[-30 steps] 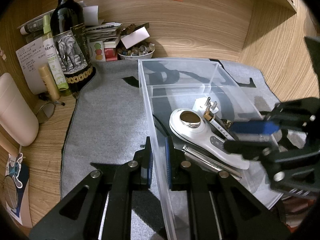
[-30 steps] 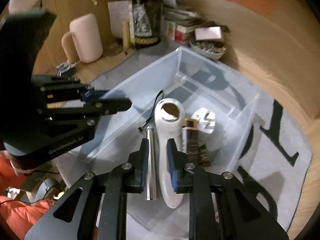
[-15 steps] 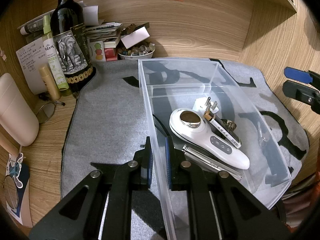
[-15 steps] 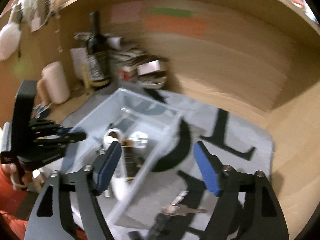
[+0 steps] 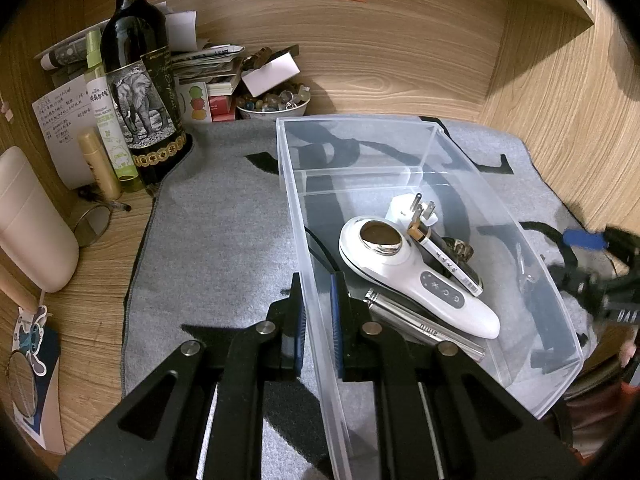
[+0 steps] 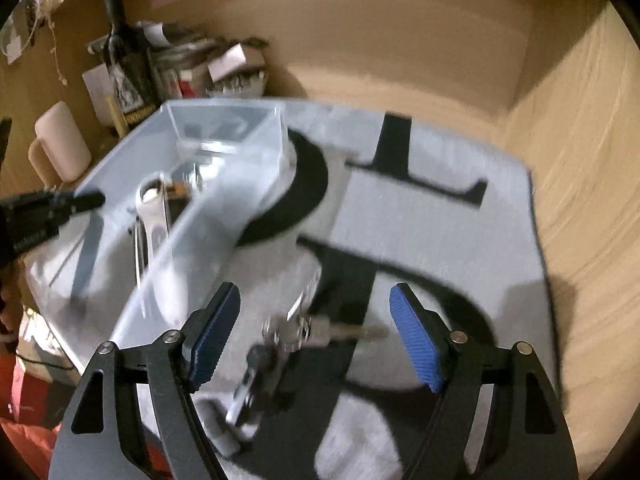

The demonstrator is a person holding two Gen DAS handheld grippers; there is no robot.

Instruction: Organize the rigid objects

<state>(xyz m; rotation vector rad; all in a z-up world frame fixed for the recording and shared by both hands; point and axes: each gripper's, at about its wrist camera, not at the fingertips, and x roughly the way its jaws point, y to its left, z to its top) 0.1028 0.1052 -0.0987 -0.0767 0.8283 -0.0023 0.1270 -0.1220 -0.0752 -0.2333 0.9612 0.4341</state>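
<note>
The left hand-held gripper (image 5: 317, 320) is clamped shut on the near wall of the clear plastic bin (image 5: 532, 276), which stands on the grey mat (image 5: 224, 248) on the worktop and already holds a white handheld device (image 5: 416, 280), a metal tube (image 5: 424, 330) and a plug (image 5: 404, 208). The right hand-held gripper (image 6: 312, 340) hangs with its jaws wide apart and nothing between the pads, over a bunch of keys (image 6: 296, 332) lying on the mat just beside the bin. Judged from this blurred view, the keys are light, rigid, smooth metal but loosely jointed, so they will dangle; best pinched across the cluster at the ring, not a single blade.
</note>
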